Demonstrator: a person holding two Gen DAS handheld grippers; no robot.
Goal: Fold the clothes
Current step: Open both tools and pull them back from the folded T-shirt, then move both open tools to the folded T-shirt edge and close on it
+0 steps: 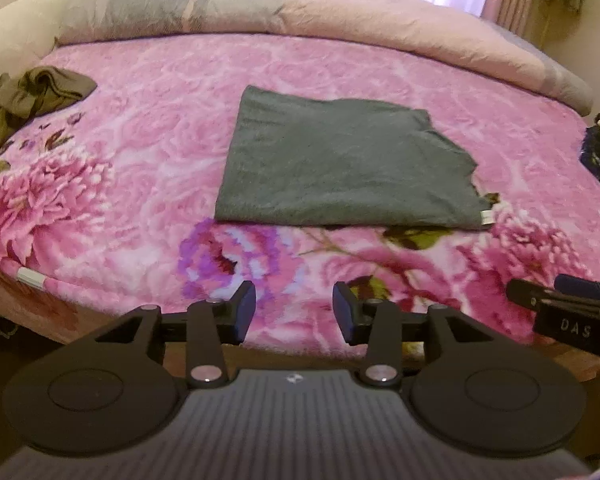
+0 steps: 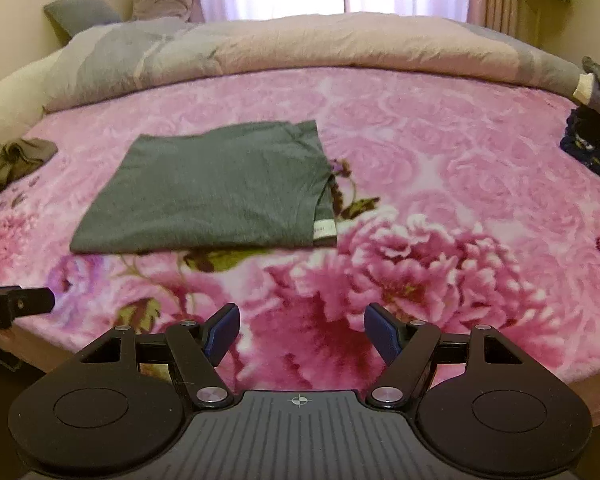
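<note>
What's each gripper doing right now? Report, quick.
Left gripper: open, holding nothing, above the pink blanket.
Right gripper: open, holding nothing.

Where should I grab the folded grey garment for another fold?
Take the grey garment at its right edge near the white label, coming in from the right with the right gripper. Layered loose ends show there; the left edge looks like a closed fold.

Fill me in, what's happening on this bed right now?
Clothes folding. A grey garment lies folded flat on the pink floral blanket. The left gripper and right gripper are both open, holding nothing, at the bed's near edge. A crumpled olive garment sits unfolded at the far left.
</note>
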